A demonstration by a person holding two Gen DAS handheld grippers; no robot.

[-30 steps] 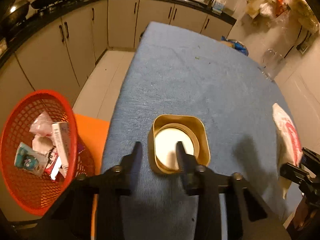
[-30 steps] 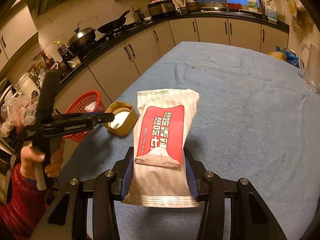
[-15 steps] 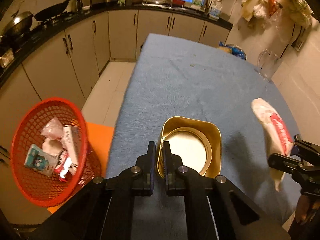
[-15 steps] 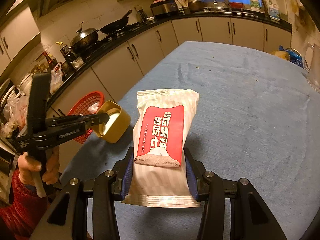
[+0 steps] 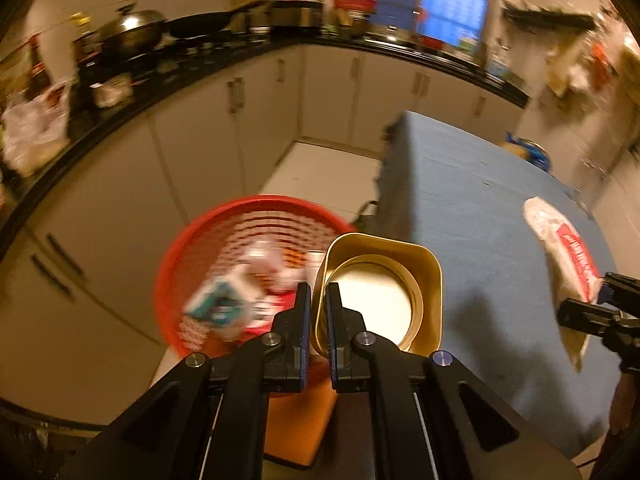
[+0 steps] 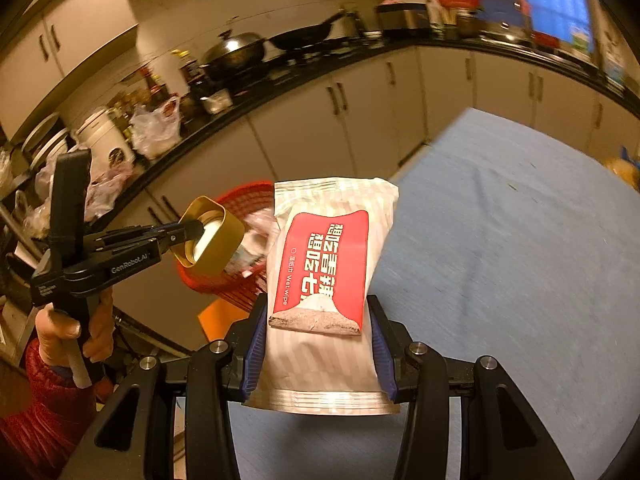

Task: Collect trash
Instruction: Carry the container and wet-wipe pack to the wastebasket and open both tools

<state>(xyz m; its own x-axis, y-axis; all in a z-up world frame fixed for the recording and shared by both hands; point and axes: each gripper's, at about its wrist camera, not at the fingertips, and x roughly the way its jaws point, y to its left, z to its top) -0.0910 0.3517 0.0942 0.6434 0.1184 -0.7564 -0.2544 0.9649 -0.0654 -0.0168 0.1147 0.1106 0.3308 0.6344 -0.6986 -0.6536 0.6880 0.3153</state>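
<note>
Both items just came off the tabletop (image 6: pixel 520 240). My left claw (image 5: pixel 318 308) pinches the wall of the gold tin (image 5: pixel 384 300), now lifted and hanging over the red basket (image 5: pixel 200 248) instead of sitting on the cloth. My right claw (image 6: pixel 318 344) clamps the wet-wipe pack (image 6: pixel 326 280), also airborne, beside the basket and trailing the tin. Means drop-off is next, tin first. Pack reads "Wet wipe" plus Chinese characters; left claw body reads "GenRobot.AI".
</note>
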